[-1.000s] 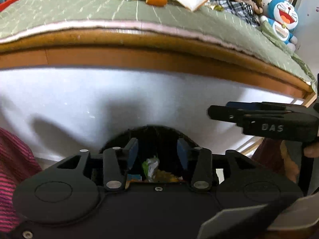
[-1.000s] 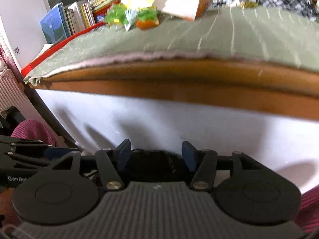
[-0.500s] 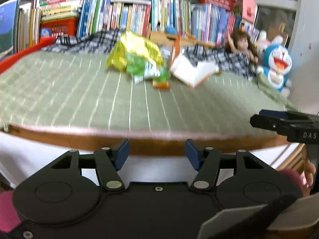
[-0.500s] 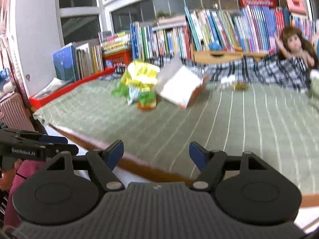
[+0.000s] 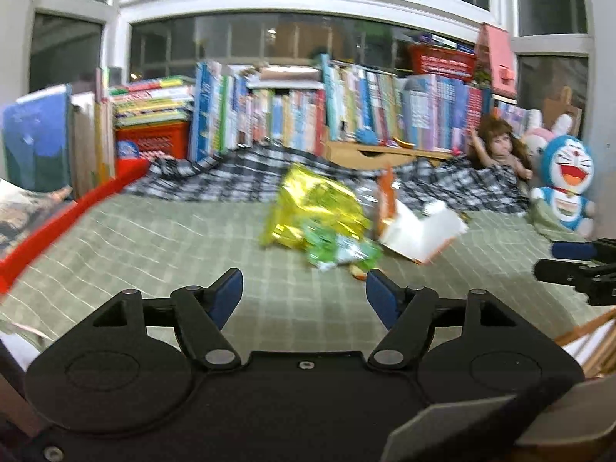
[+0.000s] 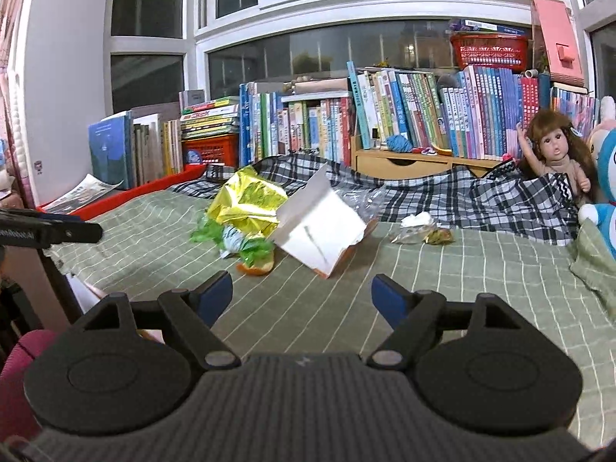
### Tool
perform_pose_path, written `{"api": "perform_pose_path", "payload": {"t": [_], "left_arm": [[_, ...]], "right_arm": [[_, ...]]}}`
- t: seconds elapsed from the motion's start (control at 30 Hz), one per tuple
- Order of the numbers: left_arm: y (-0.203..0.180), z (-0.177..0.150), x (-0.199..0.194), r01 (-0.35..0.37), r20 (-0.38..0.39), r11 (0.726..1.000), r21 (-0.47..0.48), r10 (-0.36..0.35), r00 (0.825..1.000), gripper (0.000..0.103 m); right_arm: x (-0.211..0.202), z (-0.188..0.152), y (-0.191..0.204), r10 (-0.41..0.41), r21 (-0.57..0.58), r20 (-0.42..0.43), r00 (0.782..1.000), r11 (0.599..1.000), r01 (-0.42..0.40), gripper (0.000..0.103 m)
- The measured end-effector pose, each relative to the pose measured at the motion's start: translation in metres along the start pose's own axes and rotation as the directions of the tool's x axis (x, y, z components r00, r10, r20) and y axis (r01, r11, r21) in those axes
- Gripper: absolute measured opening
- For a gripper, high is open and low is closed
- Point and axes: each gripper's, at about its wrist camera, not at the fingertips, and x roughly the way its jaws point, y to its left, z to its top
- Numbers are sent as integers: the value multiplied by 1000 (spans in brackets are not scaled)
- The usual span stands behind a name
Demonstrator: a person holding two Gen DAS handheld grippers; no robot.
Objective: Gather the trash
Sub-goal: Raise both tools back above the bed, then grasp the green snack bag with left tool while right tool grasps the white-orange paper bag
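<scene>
My left gripper (image 5: 304,292) and right gripper (image 6: 302,294) both hang spread wide, holding nothing, over bare green quilted mattress (image 6: 442,288). Beyond that open stretch sits the trash: orange peel (image 6: 256,267), crinkly green wrappers (image 6: 231,240), a shiny yellow foil bag (image 6: 246,202), an opened white carton (image 6: 319,227). A checked blanket (image 6: 462,196), doll (image 6: 558,154) and books (image 6: 385,115) line the far edge.
</scene>
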Motion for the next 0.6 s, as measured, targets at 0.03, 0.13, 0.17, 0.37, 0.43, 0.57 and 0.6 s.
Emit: {"api": "perform_pose_path", "payload": {"t": [0.03,0.13,0.17,0.37,0.43,0.57,0.6], "left_arm": [[3,3,-1,-21,10,1000,5,21,1000,71],[16,10,0,-59,18,998,-5,59,998,77],[19,13,2,-62,17,998,-14,62,998,77],[23,25,39,17,-10,998,-55,-18,1000,86],[17,24,56,55,-32,996,-74,-57,998,87],[-3,19,91,119,-65,990,-69,-123,990,88],[-9,18,99,124,-69,990,-65,-129,989,88]], "right_arm": [[1,1,-1,-6,2,0,1000,1000,6,87],[10,4,-4,-36,-10,1,999,999,36,88],[14,6,-5,-48,-16,2,999,999,48,88],[49,20,-13,-91,-36,-1,996,995,91,98],[63,22,-12,-97,-53,-15,995,994,97,101],[94,22,-7,-102,-118,-63,993,989,94,103],[102,22,-5,-104,-137,-79,991,986,92,103]]}}
